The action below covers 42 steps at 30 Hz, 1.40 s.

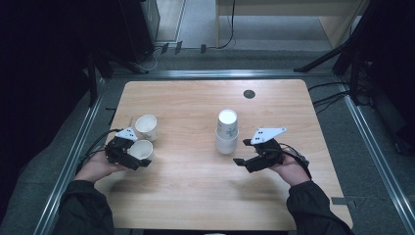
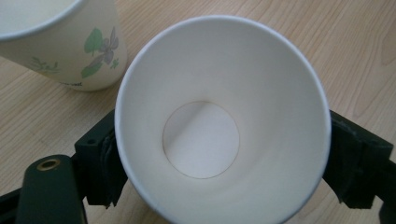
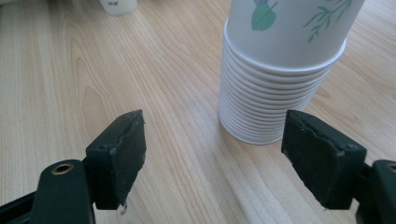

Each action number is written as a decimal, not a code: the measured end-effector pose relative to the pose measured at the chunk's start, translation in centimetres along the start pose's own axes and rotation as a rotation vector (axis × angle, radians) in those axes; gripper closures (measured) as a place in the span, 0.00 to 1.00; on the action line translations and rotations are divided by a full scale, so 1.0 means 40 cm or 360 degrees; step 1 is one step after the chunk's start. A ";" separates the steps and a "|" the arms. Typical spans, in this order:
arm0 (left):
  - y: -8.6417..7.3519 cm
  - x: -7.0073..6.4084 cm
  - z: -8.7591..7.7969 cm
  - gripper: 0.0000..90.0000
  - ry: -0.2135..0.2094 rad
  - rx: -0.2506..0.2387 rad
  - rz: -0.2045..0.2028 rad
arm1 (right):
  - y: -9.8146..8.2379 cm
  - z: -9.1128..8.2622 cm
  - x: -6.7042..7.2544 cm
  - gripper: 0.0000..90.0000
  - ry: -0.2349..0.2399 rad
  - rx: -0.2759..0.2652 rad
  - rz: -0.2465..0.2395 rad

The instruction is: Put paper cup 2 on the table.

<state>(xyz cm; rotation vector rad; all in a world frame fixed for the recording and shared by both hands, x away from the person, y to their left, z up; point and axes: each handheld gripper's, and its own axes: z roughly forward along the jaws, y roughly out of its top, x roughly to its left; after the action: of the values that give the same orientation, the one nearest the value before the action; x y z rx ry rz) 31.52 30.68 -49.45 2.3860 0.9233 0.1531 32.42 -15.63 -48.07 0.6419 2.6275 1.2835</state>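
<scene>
A white paper cup (image 1: pixel 142 149) (image 2: pixel 219 135) stands upright near the table's left side. It sits between the jaws of my left gripper (image 1: pixel 141 159) (image 2: pixel 222 156); its rim is round and unsqueezed, and the pads flank its wall without pressing. Just behind it stands a second cup (image 1: pixel 146 126) (image 2: pixel 60 42) printed with flowers. An upside-down stack of several such cups (image 1: pixel 227 132) (image 3: pixel 280 70) stands mid-table. My right gripper (image 1: pixel 243 162) (image 3: pixel 215 144) stands open just in front of the stack, with nothing between its jaws.
The wooden table (image 1: pixel 195 186) has a small black round insert (image 1: pixel 249 94) near its far edge. Dark stands and cables surround the table on the floor. Both of the person's forearms come in at the near edge.
</scene>
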 end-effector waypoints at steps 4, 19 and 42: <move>0.001 -0.003 -0.005 0.14 -0.0003 -0.0018 0.0011 | 0.001 -0.002 0.000 0.24 0.0006 -0.0012 0.0004; 0.013 0.008 -0.080 0.13 0.0010 -0.0119 -0.0111 | 0.005 -0.004 0.000 0.24 0.0004 -0.0015 -0.0005; 0.153 -0.073 -0.093 0.14 0.0009 -0.0204 -0.0078 | 0.001 -0.006 0.002 0.24 0.0014 -0.0003 -0.0022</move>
<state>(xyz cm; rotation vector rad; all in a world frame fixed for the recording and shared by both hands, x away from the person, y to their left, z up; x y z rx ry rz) 31.78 26.85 -42.71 2.2447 0.9451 0.1941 32.31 -15.74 -47.90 0.6181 2.6325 1.2878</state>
